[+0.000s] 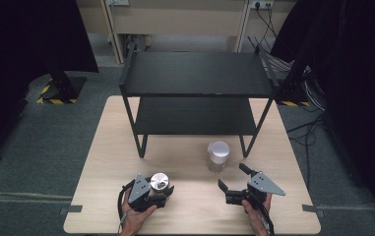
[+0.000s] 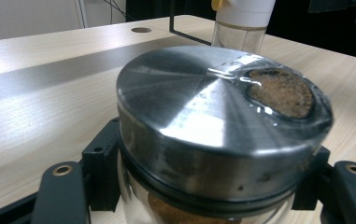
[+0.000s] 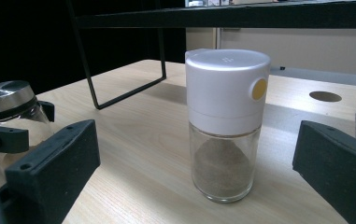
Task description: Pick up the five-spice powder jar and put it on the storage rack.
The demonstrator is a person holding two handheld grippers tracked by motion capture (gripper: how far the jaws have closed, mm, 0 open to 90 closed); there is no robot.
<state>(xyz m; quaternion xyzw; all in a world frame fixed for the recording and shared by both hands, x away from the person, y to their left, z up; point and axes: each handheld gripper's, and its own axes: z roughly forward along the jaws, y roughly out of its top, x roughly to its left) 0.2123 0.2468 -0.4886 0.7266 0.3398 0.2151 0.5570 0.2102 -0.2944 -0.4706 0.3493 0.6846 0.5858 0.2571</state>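
Between the jaws of the left gripper point(image 1: 161, 192) sits a jar point(image 1: 159, 184) with a steel lid, and the jaws are clamped on its glass body just under that lid. From the left gripper view the lid point(image 2: 222, 121) is right up against the camera, with a clear window near its far edge showing brown powder inside, and a black jaw presses in at each side below the rim. A hand point(image 1: 137, 216) grips this gripper from the near edge of the table point(image 1: 101, 162).

Ahead of the right gripper point(image 1: 233, 178) stands a shaker point(image 1: 218, 156) — glass below, white cap above, upright on the table and apart from both jaws. In the right gripper view the shaker point(image 3: 226, 123) is straight ahead, slightly nearer the right-hand jaw, with a yellow dot on the side of its cap and grey-brown powder heaped in the lower part of the glass. The right gripper's jaws stand wide, with bare tabletop between them and nothing touching either pad. Its hand point(image 1: 256, 216) also comes in from the near edge.

Off to the left of the right gripper, in its own view, the jar point(image 3: 7, 116) shows in the other gripper's grasp — well apart from the shaker. Beyond both grippers stands a black shelf point(image 1: 197, 73) on thin legs; the shaker is just in front of its right-hand leg.
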